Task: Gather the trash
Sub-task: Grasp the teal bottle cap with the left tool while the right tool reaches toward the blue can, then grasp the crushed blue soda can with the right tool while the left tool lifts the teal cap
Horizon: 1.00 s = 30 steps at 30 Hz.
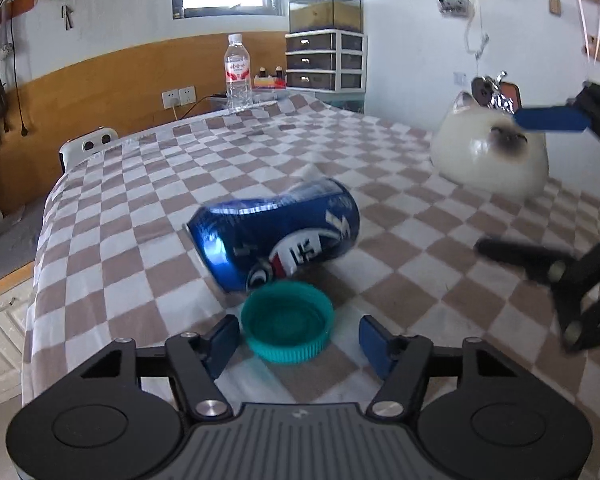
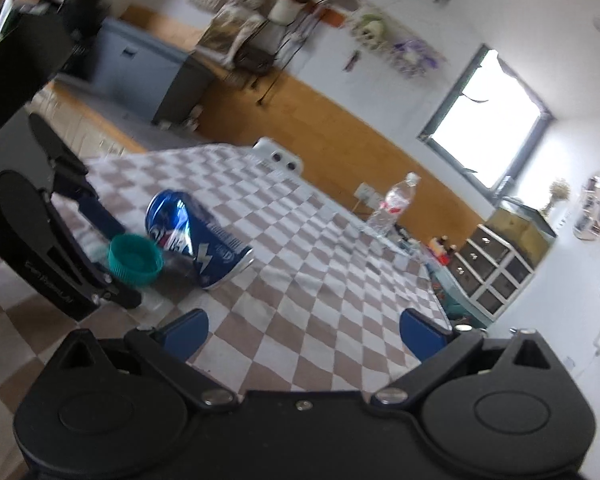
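No legible text on can

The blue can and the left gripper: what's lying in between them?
A teal cap lies open side up between the left gripper and the dented blue can, best seen in the left wrist view.

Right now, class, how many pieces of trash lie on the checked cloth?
2: a dented blue can on its side mid-table, and a teal lid just in front of it, between the left gripper's open fingers. More may lie out of view.
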Each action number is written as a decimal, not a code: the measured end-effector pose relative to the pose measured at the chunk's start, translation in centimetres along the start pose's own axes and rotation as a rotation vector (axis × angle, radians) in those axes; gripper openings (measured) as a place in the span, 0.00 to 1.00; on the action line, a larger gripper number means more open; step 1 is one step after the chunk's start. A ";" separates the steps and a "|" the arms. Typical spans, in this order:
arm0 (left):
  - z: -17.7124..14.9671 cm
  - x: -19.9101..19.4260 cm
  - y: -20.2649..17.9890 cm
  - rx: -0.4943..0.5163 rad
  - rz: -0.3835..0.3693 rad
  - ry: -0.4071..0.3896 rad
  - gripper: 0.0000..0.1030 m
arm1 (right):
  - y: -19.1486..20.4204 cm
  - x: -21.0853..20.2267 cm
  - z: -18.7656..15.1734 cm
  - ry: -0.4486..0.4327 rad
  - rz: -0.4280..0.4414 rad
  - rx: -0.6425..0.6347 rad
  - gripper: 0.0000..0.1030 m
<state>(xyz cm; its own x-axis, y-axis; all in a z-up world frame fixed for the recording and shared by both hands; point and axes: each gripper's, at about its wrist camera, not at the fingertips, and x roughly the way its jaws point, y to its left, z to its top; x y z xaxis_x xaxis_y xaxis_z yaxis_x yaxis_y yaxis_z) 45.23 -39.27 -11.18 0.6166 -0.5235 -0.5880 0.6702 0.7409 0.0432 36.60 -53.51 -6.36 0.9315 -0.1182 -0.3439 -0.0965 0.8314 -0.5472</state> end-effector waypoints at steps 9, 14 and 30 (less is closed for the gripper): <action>-0.3 -0.3 0.9 -0.036 -0.024 0.002 0.48 | 3.2 2.6 1.0 -0.030 0.046 -0.202 0.87; -1.9 -2.7 2.1 -0.081 -0.015 -0.021 0.49 | 6.3 3.0 1.2 -0.096 -0.004 -0.383 0.87; -3.9 -5.6 2.4 -0.096 0.023 -0.033 0.49 | 10.6 7.9 3.6 -0.033 -0.050 -0.584 0.54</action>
<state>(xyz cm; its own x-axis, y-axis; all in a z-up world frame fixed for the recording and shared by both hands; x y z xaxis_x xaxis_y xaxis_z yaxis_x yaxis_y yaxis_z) 41.83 -32.92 -10.95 0.6456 -0.5187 -0.5605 0.6145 0.7886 -0.0221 44.19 -43.71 -12.09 0.9494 -0.1245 -0.2883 -0.2210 0.3876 -0.8950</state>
